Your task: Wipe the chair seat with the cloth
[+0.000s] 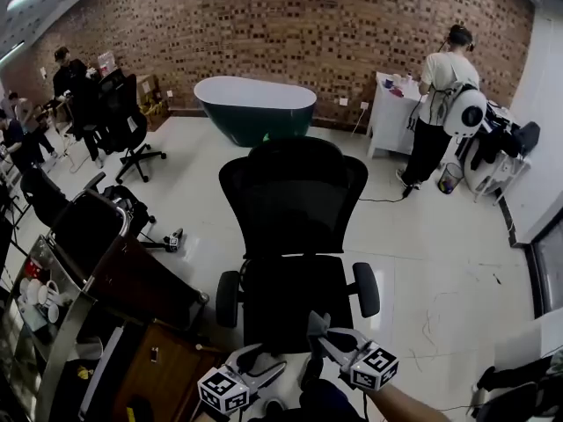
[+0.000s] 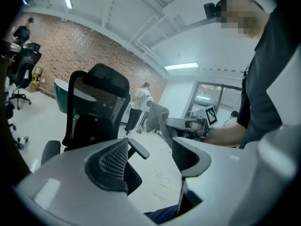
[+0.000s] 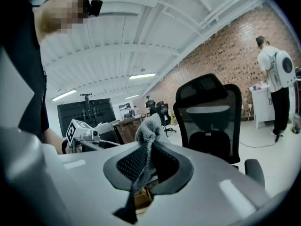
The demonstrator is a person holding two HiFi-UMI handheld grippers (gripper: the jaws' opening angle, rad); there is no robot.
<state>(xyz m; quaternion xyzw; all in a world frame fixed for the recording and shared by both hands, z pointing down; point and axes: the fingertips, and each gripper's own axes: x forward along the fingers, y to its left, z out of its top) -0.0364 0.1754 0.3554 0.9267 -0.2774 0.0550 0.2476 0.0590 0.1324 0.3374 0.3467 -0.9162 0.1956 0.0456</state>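
Cloth pinched tight in my right claw, bunched above pads, held up short of chair seat, likely ready for first wipe. Left claw spread, empty, probably free to steady chair.

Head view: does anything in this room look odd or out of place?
Yes: a bathtub stands by the brick wall in what otherwise looks like an office. The chair in front stands upright, and nothing looks spilled.
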